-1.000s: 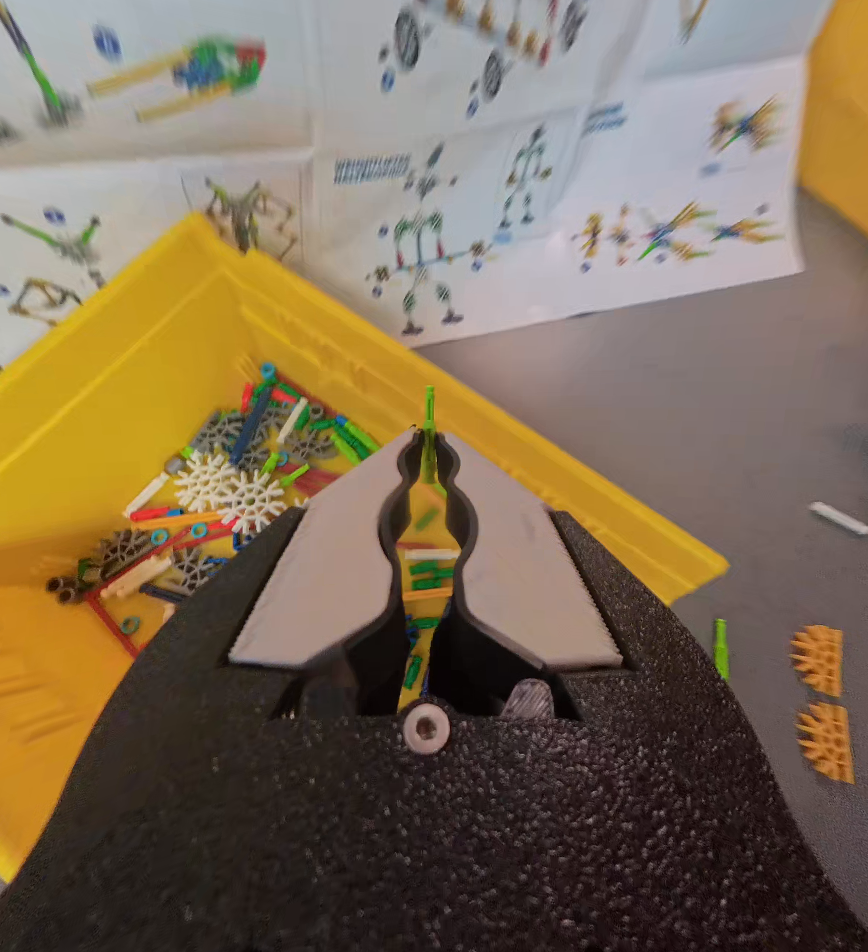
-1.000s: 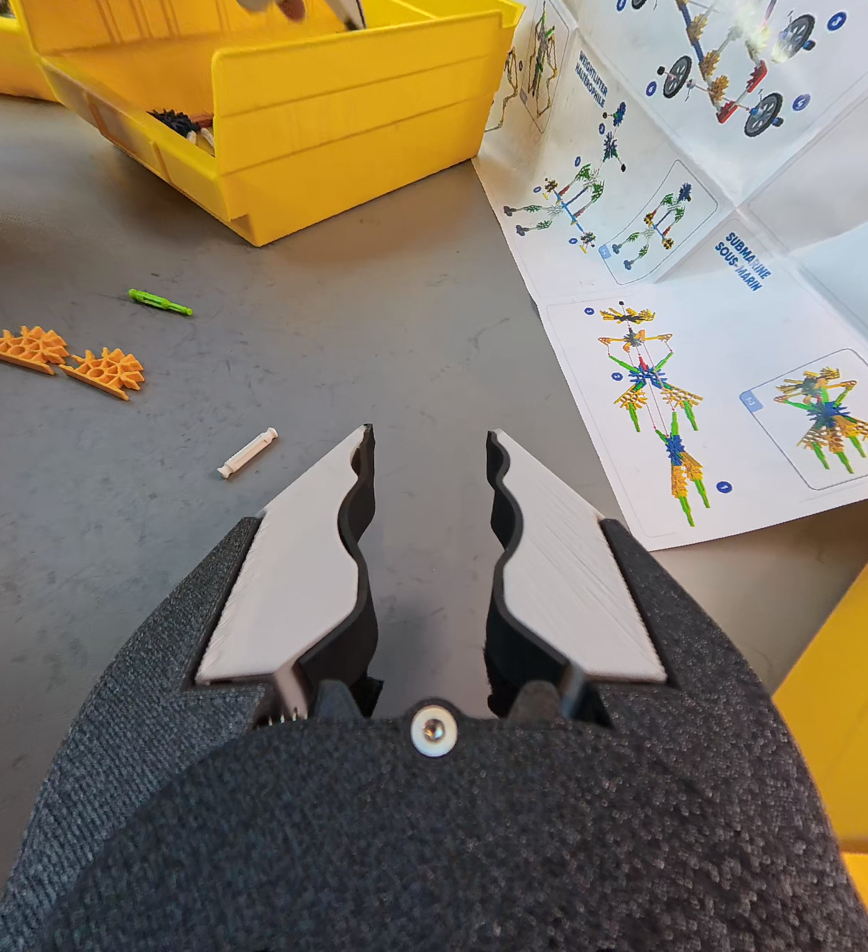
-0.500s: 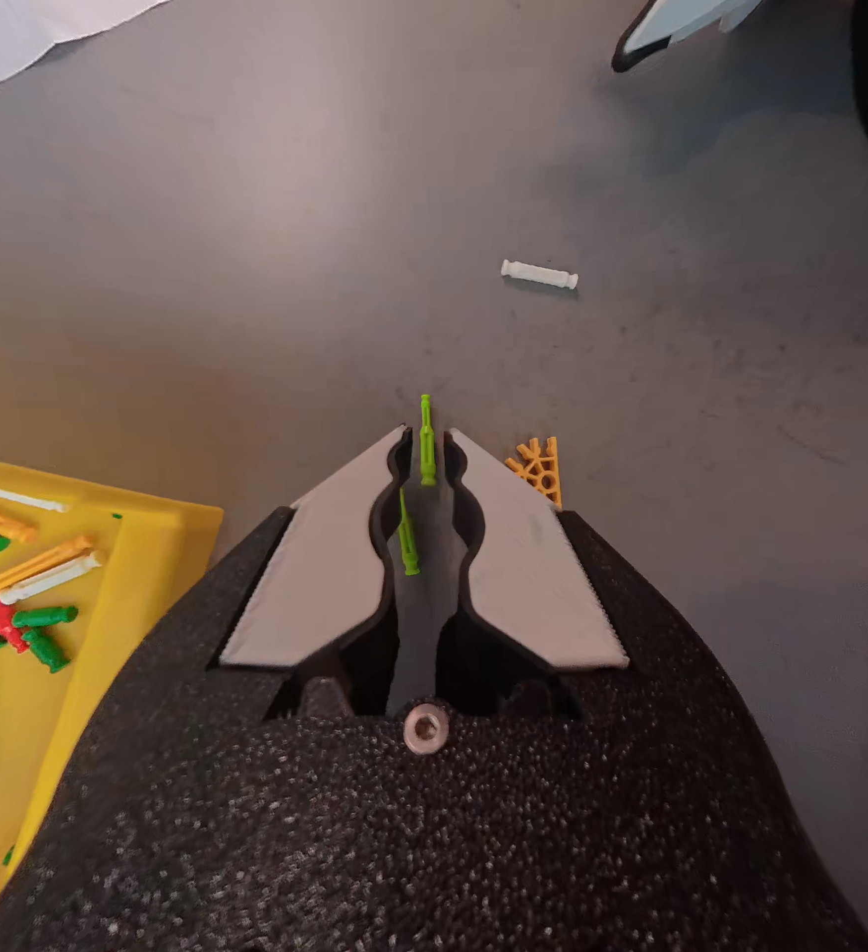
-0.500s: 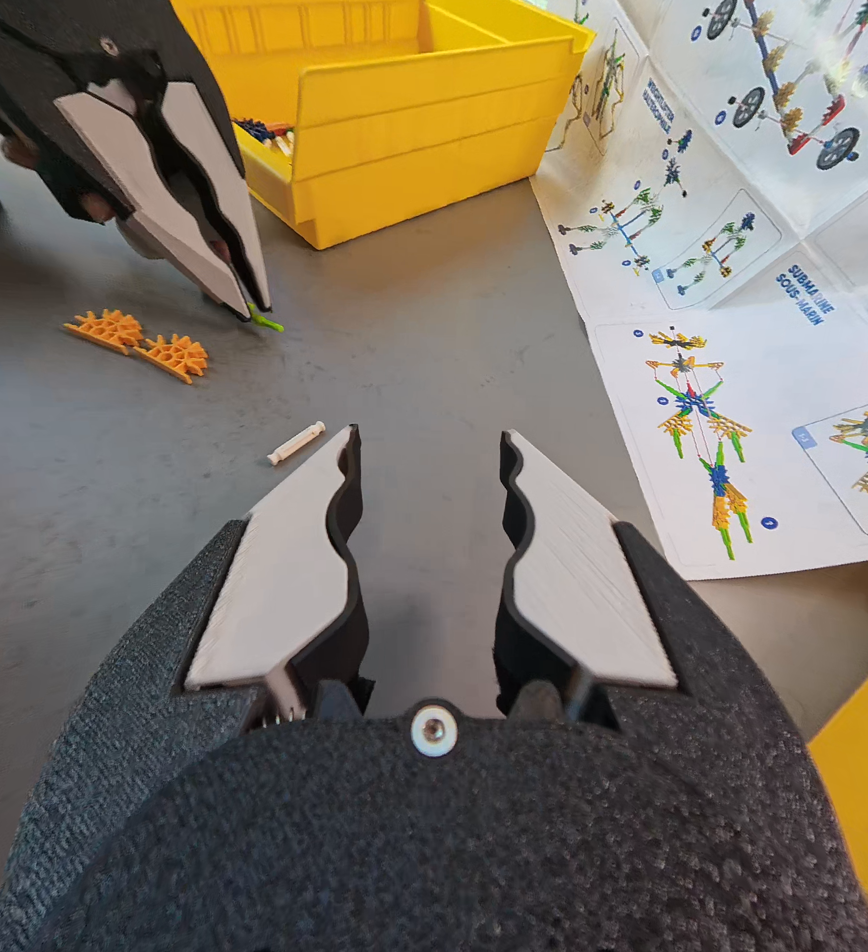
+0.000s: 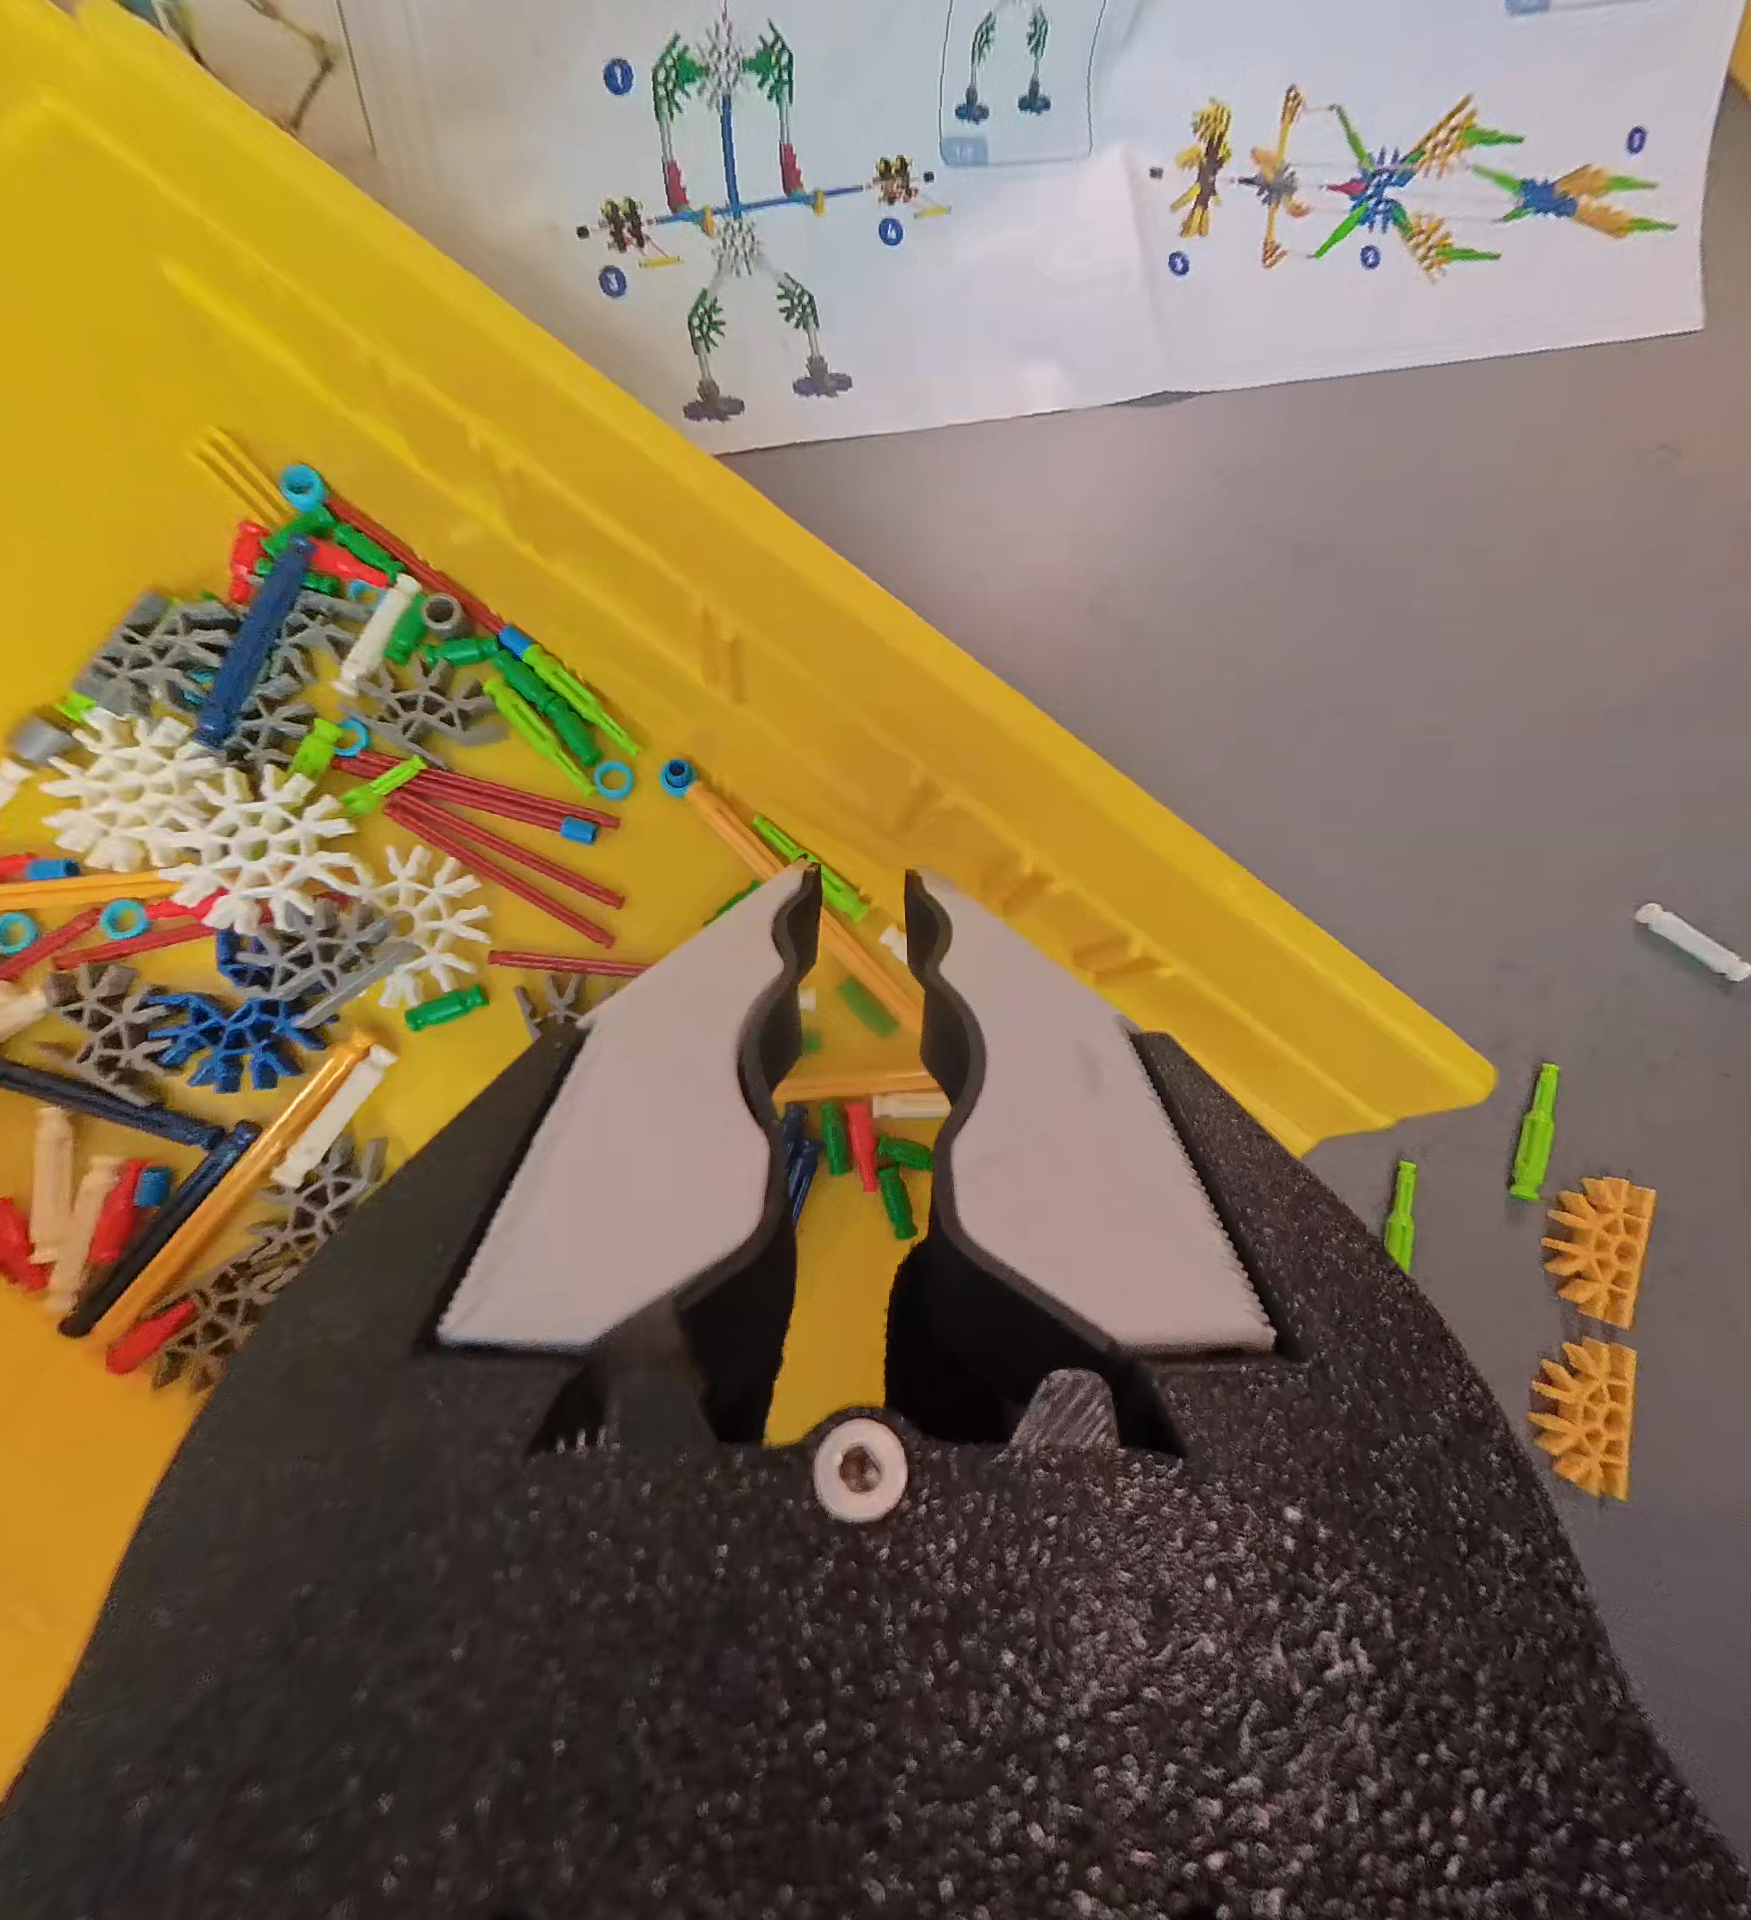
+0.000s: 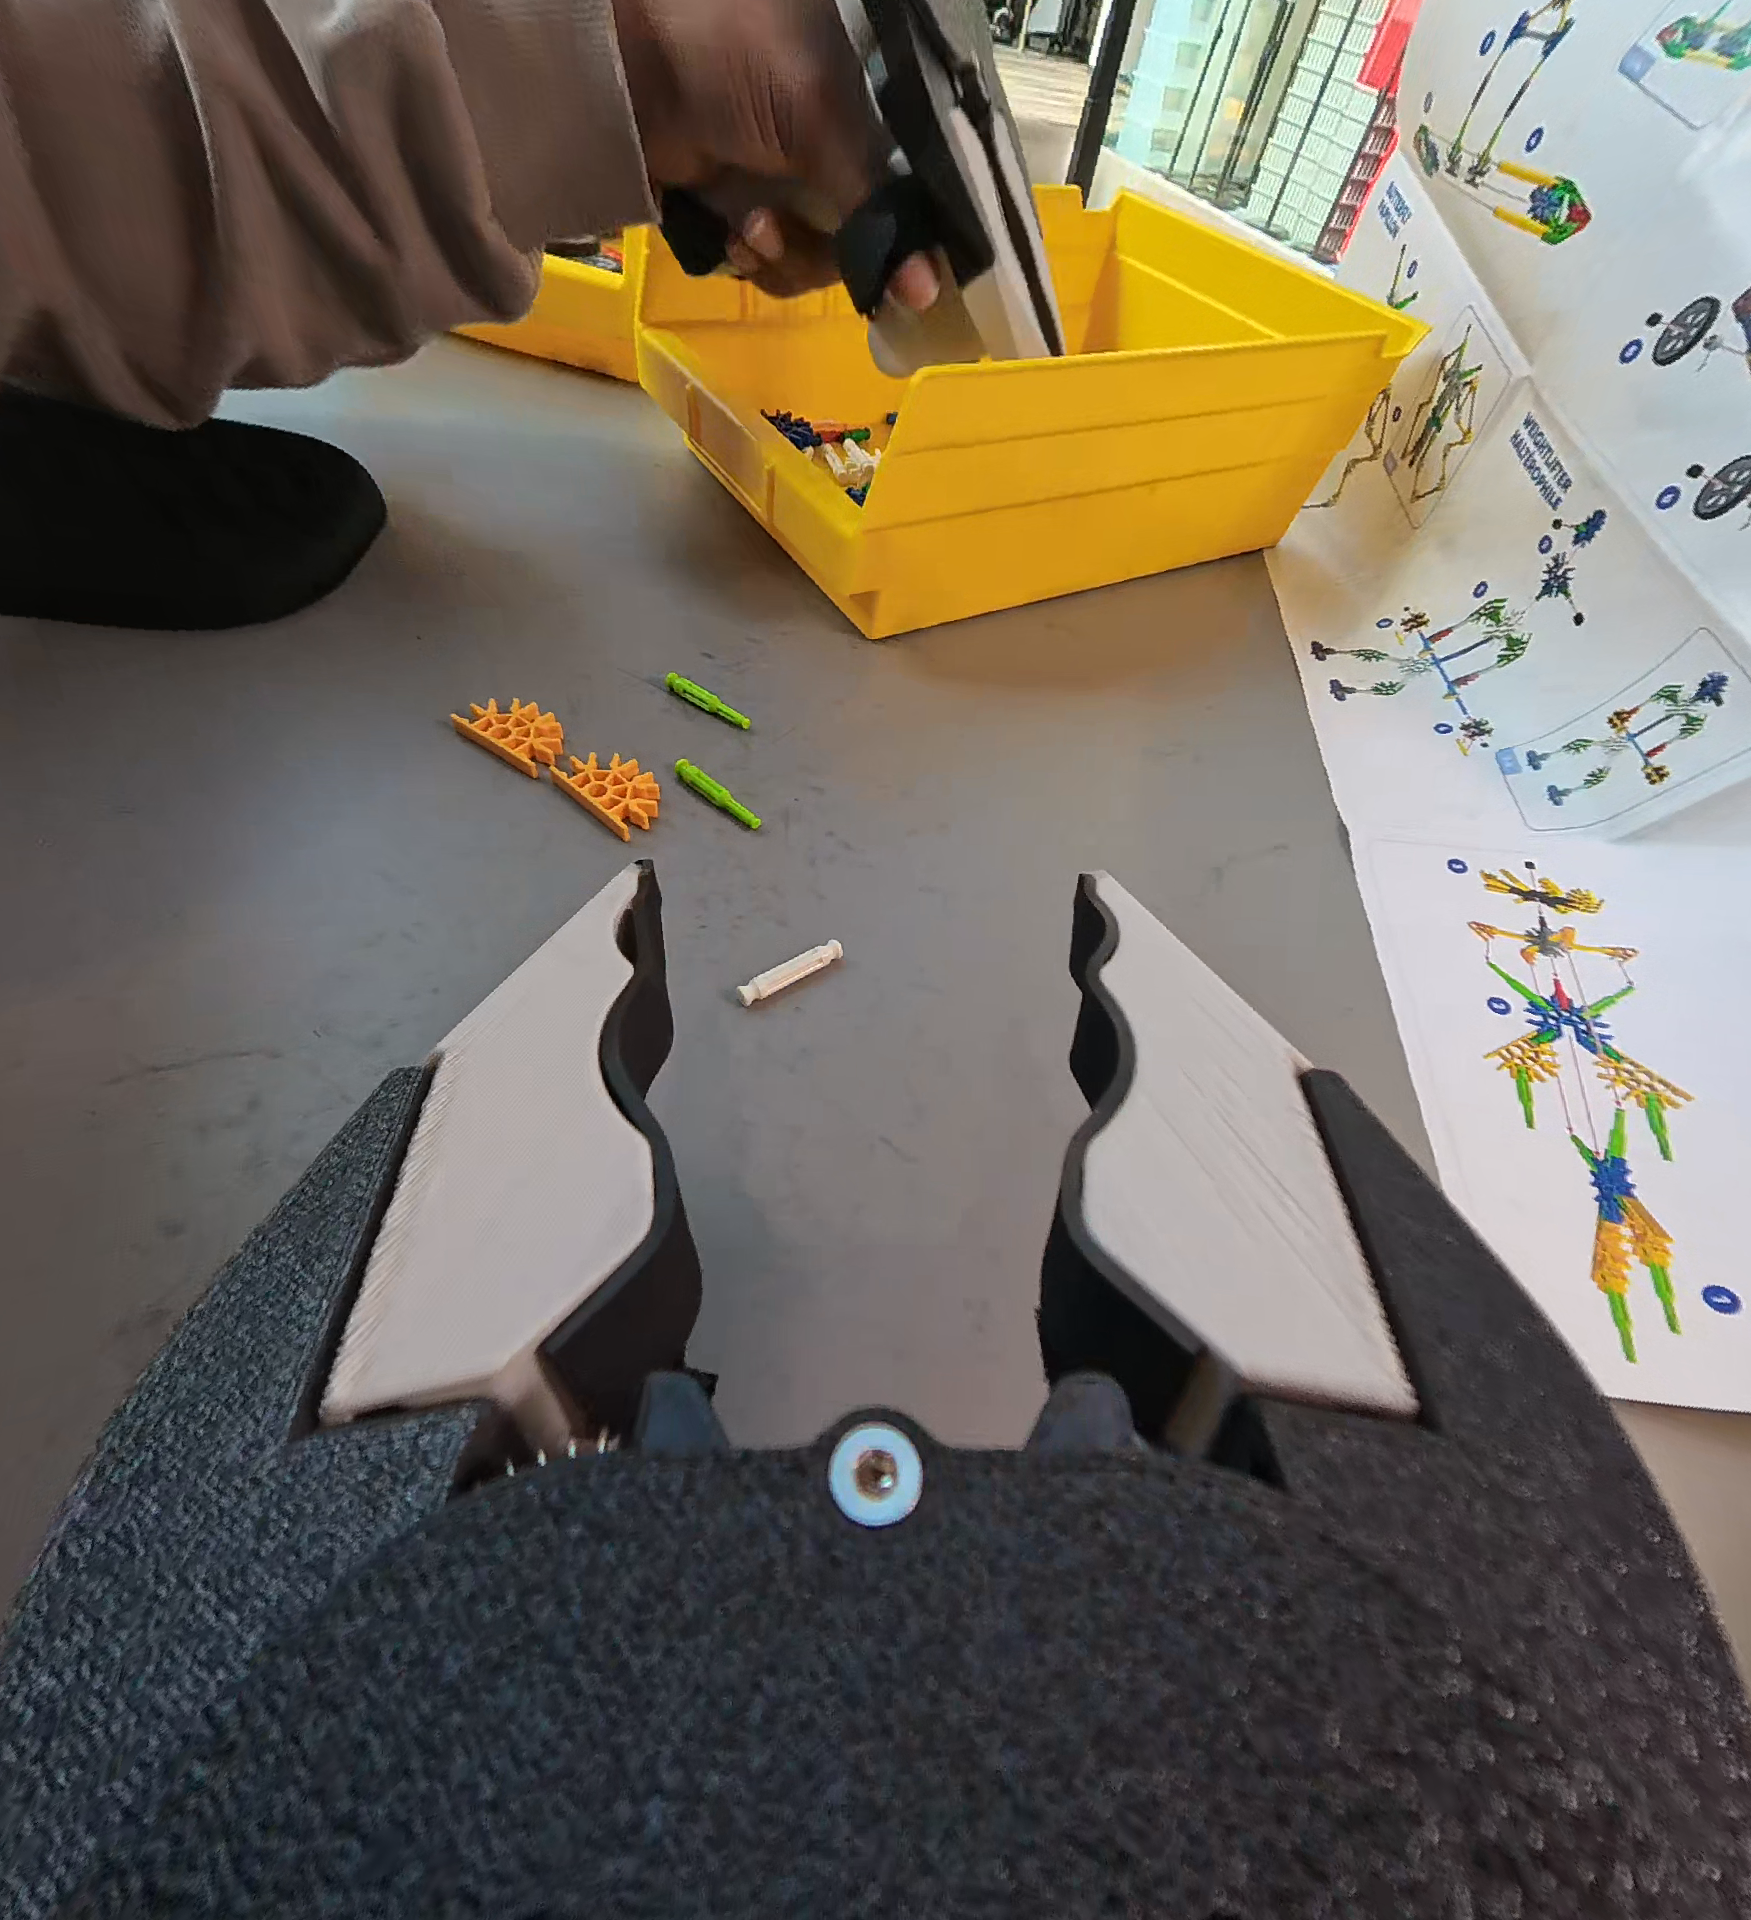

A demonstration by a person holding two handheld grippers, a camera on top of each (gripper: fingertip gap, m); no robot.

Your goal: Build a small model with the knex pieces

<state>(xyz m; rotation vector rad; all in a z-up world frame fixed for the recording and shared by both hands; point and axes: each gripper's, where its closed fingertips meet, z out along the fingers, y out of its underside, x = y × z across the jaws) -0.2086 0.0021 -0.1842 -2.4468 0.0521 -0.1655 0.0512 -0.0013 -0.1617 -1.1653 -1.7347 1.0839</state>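
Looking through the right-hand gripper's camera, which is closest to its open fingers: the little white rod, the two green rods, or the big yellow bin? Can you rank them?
From the right gripper, nearest first:
1. Short white plastic rod, on the grey floor just inside the fingertips.
2. Nearer bright green plastic rod, ahead, slightly left.
3. Farther bright green plastic rod, just behind it.
4. Yellow plastic bin, farthest, ahead right.

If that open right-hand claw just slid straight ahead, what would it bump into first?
Probably the small white rod lying on the grey floor ahead of the right gripper, slightly left of centre; depth is hard to judge.
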